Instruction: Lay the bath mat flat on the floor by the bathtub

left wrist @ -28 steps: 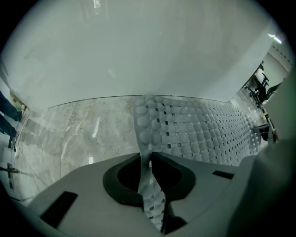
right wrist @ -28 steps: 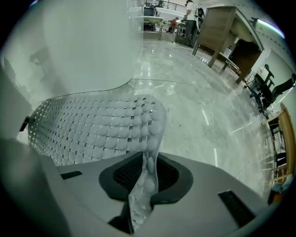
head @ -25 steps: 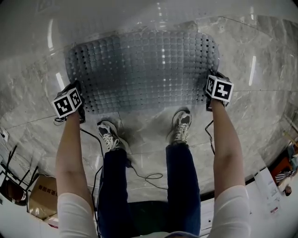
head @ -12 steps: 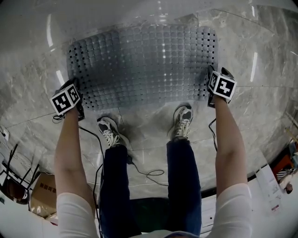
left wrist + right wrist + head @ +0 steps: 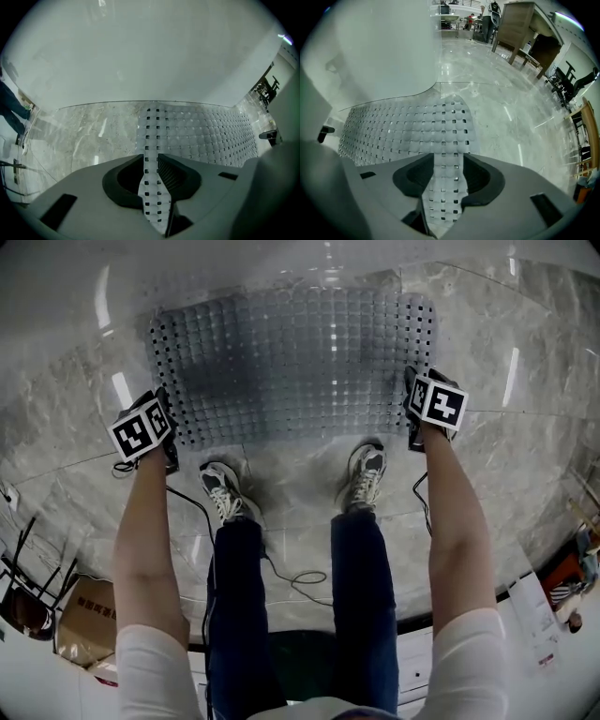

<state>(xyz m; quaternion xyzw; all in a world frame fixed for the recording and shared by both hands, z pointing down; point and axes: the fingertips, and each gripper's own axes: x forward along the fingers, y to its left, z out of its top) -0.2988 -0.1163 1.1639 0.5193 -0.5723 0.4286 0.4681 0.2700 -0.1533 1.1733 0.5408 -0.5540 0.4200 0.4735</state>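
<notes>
The grey perforated bath mat lies spread on the marble floor against the white bathtub. My left gripper hangs over its near left corner and my right gripper over its near right corner, both pointing down. In the left gripper view the mat shows in the gap of the left gripper. The right gripper likewise has the mat in its gap. Both pairs of jaws have just opened wide, then narrowed a little. Their pads stand off the mat.
The person's two shoes stand just behind the mat's near edge. A black cable trails on the floor behind them. A cardboard box sits at lower left. A wooden desk and chairs stand far off.
Both grippers have let go of the mat's near corners and lifted slightly. The mat's near edge now lies flat on the floor.
</notes>
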